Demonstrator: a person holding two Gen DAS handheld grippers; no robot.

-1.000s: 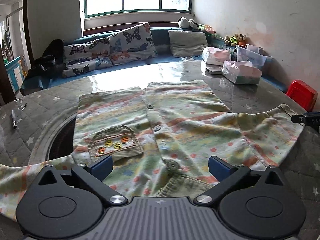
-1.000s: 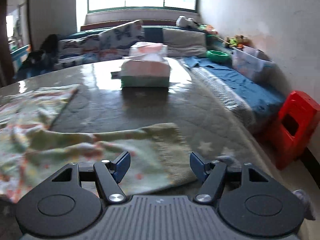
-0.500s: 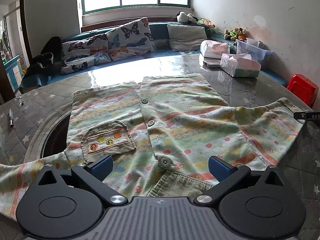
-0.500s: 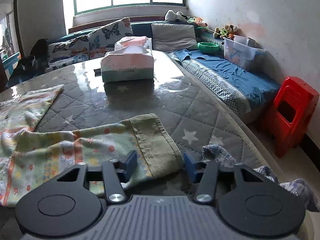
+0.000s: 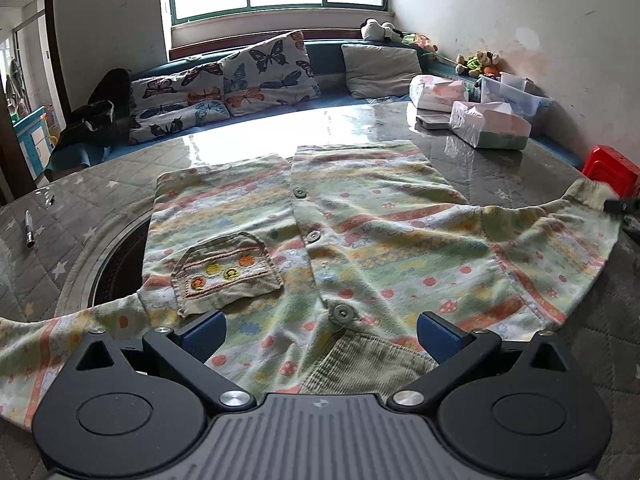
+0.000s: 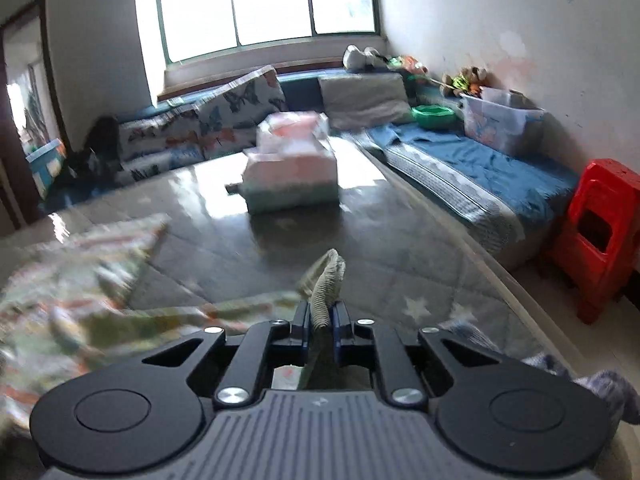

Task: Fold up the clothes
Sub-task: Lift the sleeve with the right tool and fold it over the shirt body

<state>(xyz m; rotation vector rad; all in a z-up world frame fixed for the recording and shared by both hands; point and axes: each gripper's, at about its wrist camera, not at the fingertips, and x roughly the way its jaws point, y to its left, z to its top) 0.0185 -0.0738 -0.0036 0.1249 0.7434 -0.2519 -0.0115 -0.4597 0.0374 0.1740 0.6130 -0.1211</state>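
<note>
Between the shut right tool's (image 6: 321, 317) fingers, the shirt's (image 5: 360, 240) ribbed cuff (image 6: 326, 286); left tool (image 5: 320, 334) wide open, empty.

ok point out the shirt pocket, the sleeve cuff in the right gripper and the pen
shirt pocket (image 5: 226, 272), left wrist view, middle of the patch
sleeve cuff (image 6: 326, 292), right wrist view, ribbed edge above the fingers
pen (image 5: 29, 229), left wrist view, its barrel

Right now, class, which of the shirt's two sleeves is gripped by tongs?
The shirt's right-hand sleeve: the right tongs pinch its ribbed cuff. The other sleeve lies loose.
</note>
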